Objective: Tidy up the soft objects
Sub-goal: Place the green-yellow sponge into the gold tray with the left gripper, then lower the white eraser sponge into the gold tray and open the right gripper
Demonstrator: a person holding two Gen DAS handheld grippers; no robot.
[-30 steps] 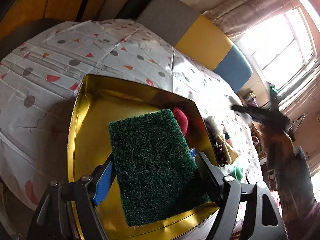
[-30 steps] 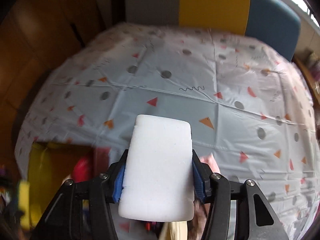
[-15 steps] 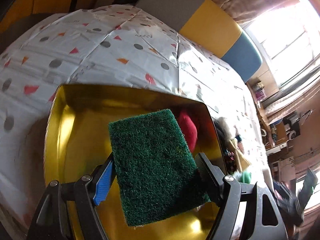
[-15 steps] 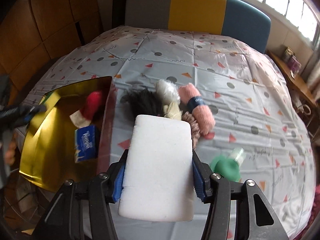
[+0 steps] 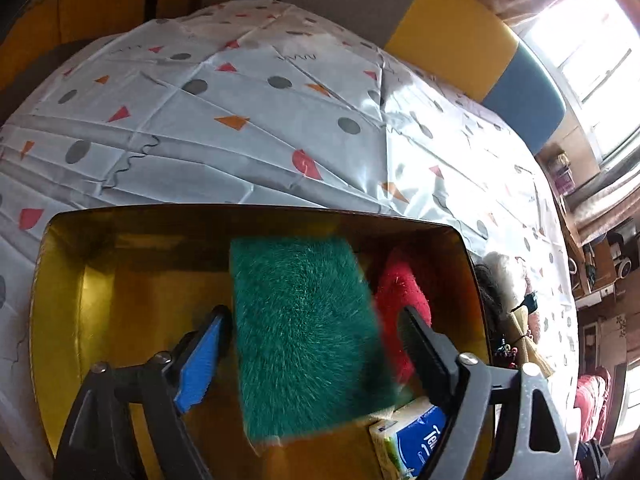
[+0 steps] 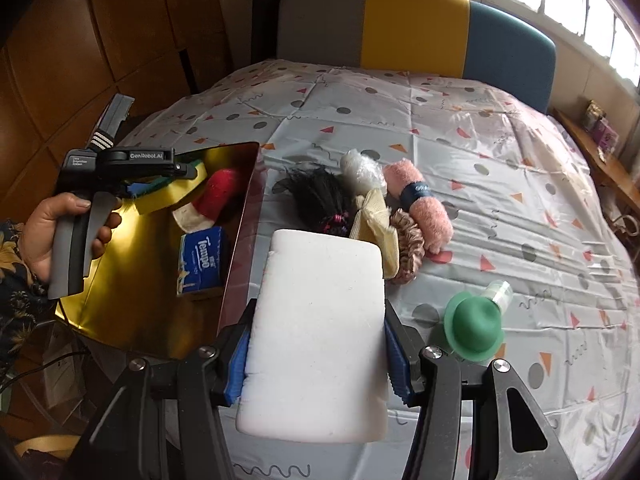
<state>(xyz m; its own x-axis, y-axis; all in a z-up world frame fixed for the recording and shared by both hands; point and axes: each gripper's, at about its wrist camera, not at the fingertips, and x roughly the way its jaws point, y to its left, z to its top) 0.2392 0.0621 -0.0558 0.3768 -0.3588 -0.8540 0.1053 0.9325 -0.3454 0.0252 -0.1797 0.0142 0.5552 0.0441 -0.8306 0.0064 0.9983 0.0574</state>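
My left gripper [image 5: 312,320] is open over the gold tray [image 5: 60,280]; the green scouring sponge [image 5: 308,332] sits blurred between its spread fingers, with gaps on both sides. In the right wrist view the left gripper [image 6: 160,178] hovers over the tray [image 6: 128,312], the sponge's yellow side [image 6: 176,194] below it. My right gripper [image 6: 316,340] is shut on a white foam sponge [image 6: 316,332], held above the table near the tray's right wall. A red plush [image 6: 218,196] and a blue tissue pack [image 6: 202,260] lie in the tray.
On the patterned tablecloth [image 6: 480,160], right of the tray, lie a black feathery tuft [image 6: 316,196], a white puff [image 6: 360,172], a pink rolled towel [image 6: 420,204], a cream bow [image 6: 372,216], a brown scrunchie [image 6: 408,248] and a green rubber object [image 6: 474,326]. A sofa back [image 6: 416,28] stands behind.
My left gripper has opened and the green sponge has come loose, dropping toward the tray. My right gripper, still holding the white sponge, has drawn back and steadied beside the tray.
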